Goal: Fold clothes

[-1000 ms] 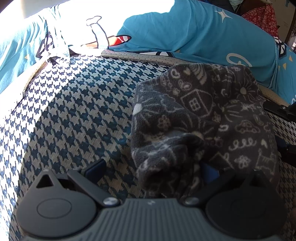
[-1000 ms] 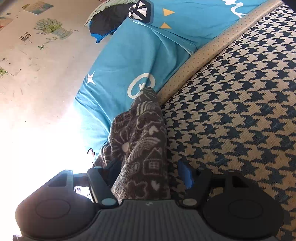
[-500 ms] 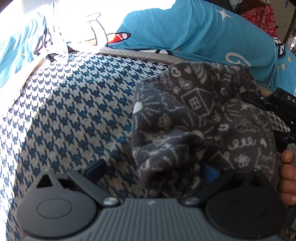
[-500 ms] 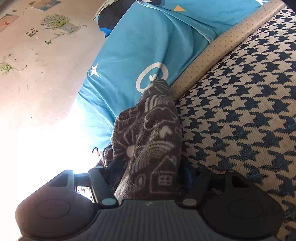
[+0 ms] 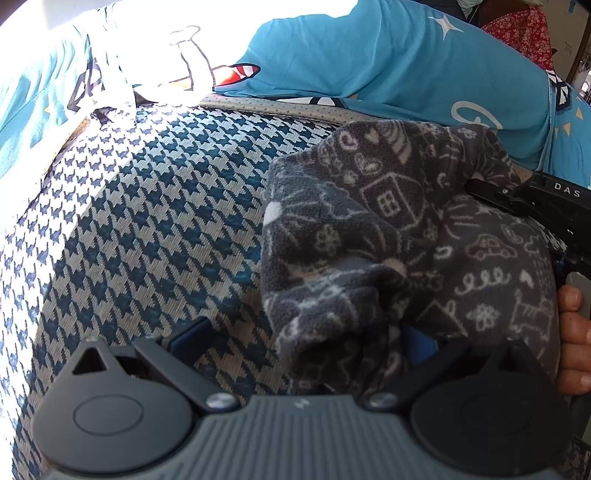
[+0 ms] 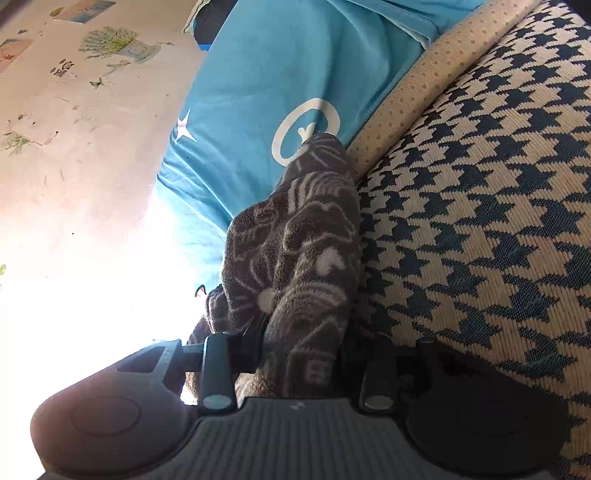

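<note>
A grey fleece garment [image 5: 388,229] with white doodles lies bunched on the houndstooth cushion [image 5: 147,221]. My left gripper [image 5: 303,336] stands open, its jaws wide apart. The garment's near edge drapes over its right finger, and the left finger rests on bare cushion. In the right wrist view my right gripper [image 6: 304,339] is closing on a fold of the garment [image 6: 295,258], with the fabric filling the gap and both fingers against it. Its black frame [image 5: 546,199] and the person's hand [image 5: 572,332] show at the garment's right side.
Blue printed bedding [image 5: 369,55] is heaped behind the cushion along a beige dotted trim [image 6: 424,81]. A red floral cloth [image 5: 524,29] sits at the far right. A pale wall with plant stickers [image 6: 74,110] rises beyond. Strong sunlight washes out the left side.
My right gripper has pushed in along the garment's edge and its jaws have narrowed onto the fold. Its frame and the hand have come into the left wrist view. The left gripper has stayed put.
</note>
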The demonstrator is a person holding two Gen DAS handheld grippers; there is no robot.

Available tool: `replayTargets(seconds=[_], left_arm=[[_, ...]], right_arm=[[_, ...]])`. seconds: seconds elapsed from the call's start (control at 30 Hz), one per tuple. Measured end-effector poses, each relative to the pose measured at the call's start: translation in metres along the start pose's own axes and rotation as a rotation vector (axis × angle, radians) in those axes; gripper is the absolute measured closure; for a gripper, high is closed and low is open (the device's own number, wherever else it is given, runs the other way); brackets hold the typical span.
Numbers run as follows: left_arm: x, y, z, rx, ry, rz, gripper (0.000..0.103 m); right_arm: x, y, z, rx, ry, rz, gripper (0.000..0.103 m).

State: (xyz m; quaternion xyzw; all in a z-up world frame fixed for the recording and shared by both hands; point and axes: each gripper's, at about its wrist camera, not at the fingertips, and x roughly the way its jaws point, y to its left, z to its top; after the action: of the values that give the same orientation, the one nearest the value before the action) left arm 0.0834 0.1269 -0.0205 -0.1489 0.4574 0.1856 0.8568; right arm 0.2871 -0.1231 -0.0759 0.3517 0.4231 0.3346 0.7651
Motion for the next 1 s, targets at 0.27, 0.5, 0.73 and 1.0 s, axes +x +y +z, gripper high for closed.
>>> replayTargets(seconds=[0.27,0.5,0.73,1.0], left_arm=[[-0.003,-0.012,-0.002,0.032,-0.019,0.038,0.0],[-0.008,-0.025,-0.005,0.066,-0.038,0.039,0.0],[-0.017,-0.04,-0.009,0.111,-0.074,-0.04,0.0],[-0.028,-0.069,-0.023,0.201,-0.089,-0.137,0.0]], right_arm=[[-0.005,0.018,-0.011,-0.066,-0.059,-0.057,0.092],[-0.025,0.038,-0.017,-0.097,-0.138,-0.099,0.092],[-0.056,0.05,-0.017,-0.141,-0.213,-0.149,0.092],[-0.113,0.049,-0.011,-0.144,-0.319,-0.254,0.093]])
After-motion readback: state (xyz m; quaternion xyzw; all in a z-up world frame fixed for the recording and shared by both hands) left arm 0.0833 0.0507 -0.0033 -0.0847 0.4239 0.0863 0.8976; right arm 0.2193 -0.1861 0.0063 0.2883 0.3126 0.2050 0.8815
